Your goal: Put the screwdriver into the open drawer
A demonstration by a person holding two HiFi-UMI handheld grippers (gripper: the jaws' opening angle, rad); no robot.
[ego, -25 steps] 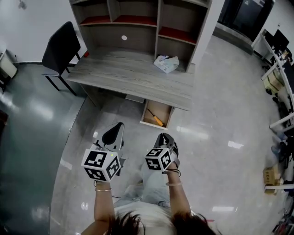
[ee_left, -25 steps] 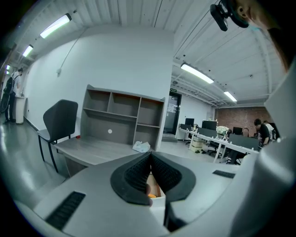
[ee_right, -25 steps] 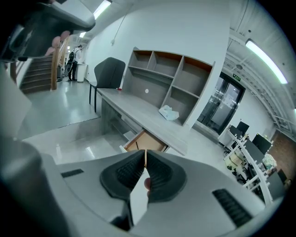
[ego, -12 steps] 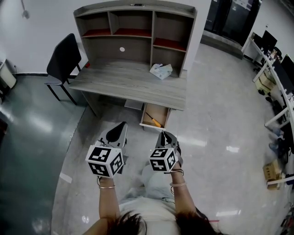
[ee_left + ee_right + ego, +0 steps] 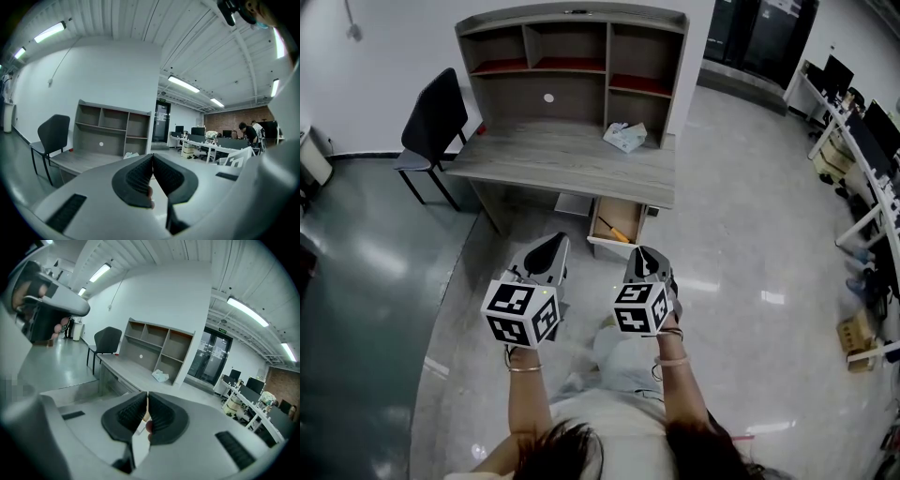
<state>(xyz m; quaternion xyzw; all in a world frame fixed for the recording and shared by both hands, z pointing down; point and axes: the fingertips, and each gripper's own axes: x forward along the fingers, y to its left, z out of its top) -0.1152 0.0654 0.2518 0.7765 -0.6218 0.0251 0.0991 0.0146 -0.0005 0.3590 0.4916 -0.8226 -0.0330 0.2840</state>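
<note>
The screwdriver (image 5: 619, 232), with a yellow handle, lies inside the open drawer (image 5: 632, 216) under the grey desk (image 5: 562, 161). In the head view my left gripper (image 5: 555, 246) and right gripper (image 5: 643, 255) are held side by side over the floor, a short way in front of the drawer. Both are shut with nothing between the jaws. The left gripper view shows its gripper (image 5: 152, 157) closed tip to tip, and the right gripper view shows the same of its gripper (image 5: 147, 397). Neither touches the desk or drawer.
A shelf hutch (image 5: 572, 56) stands on the desk's back, with a crumpled white packet (image 5: 624, 136) near its right end. A black chair (image 5: 431, 117) sits at the desk's left. Office desks (image 5: 862, 141) line the far right across glossy floor.
The person has stepped back, so the desk and drawer look farther away. Both grippers have risen a little, still shut and empty. The screwdriver stays in the drawer.
</note>
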